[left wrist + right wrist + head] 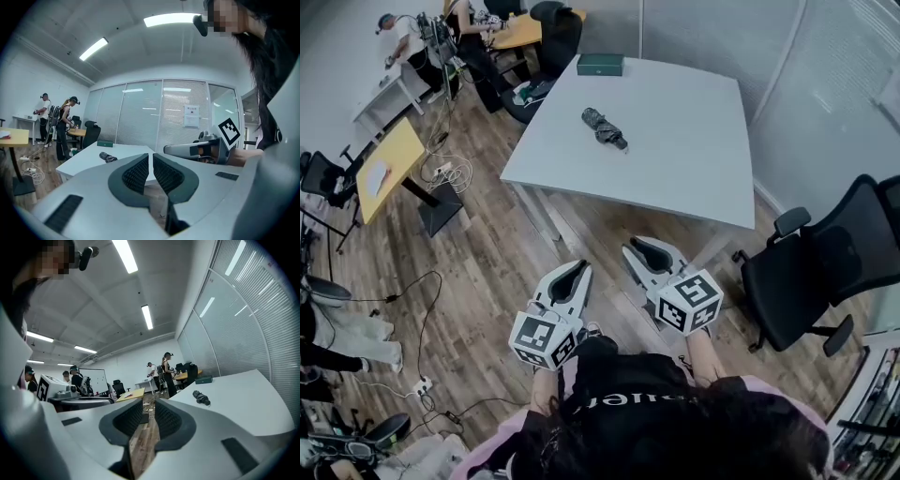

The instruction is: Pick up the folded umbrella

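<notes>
From the head view, the left gripper [577, 272] and the right gripper [639, 249] are held side by side over the wooden floor [478, 272], both aimed at the white table [694, 150] ahead. The folded umbrella [605, 128] lies on that table, well ahead of both grippers and slightly to the left of the right one. A green box [600, 65] sits at the table's far edge, beyond the umbrella. A black office chair [811, 267] stands off to the right of the right gripper.

In the left gripper view, the left gripper [150, 157] has its jaws closed together with nothing between them. The umbrella [108, 157] rests on the table [84, 161] ahead and to the left of the jaw tips, well apart from them. The right gripper [171, 149] is level alongside on the right.

In the right gripper view, the right gripper [149, 404] is clenched and empty, only a sliver of floor showing between its pads. The umbrella [202, 398] lies ahead and to the right on the table [248, 399], far from the jaws, with the green box [204, 379] behind it.
</notes>
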Available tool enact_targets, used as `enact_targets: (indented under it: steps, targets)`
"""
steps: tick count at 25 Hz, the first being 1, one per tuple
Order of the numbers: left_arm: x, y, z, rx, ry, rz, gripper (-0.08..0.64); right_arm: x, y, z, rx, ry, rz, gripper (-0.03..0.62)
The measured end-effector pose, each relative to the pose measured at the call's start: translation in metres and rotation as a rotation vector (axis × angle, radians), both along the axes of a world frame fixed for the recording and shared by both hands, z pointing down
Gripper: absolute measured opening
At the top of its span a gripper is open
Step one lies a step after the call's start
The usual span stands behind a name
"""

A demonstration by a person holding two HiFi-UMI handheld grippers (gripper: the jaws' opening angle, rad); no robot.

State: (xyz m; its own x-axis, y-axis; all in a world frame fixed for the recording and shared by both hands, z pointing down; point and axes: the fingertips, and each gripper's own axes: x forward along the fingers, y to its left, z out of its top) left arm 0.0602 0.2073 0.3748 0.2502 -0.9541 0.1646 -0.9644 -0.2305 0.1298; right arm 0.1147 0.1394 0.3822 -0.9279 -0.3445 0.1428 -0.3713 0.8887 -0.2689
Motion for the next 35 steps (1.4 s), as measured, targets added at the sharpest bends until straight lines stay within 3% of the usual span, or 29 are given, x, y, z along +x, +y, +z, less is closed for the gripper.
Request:
enact_targets:
  steps: [17,35]
  targets:
    - [-0.117,-0.032,-0.002,0.016,0.000,0.067,0.032,-0.110,-0.036,0.005,-0.018,0.026,0.084,0.087]
    - [-0.123,-0.068,0.025,-0.038,0.052,0.154,0.032,-0.126,-0.064,0.036,-0.069,0.086,0.121,0.087]
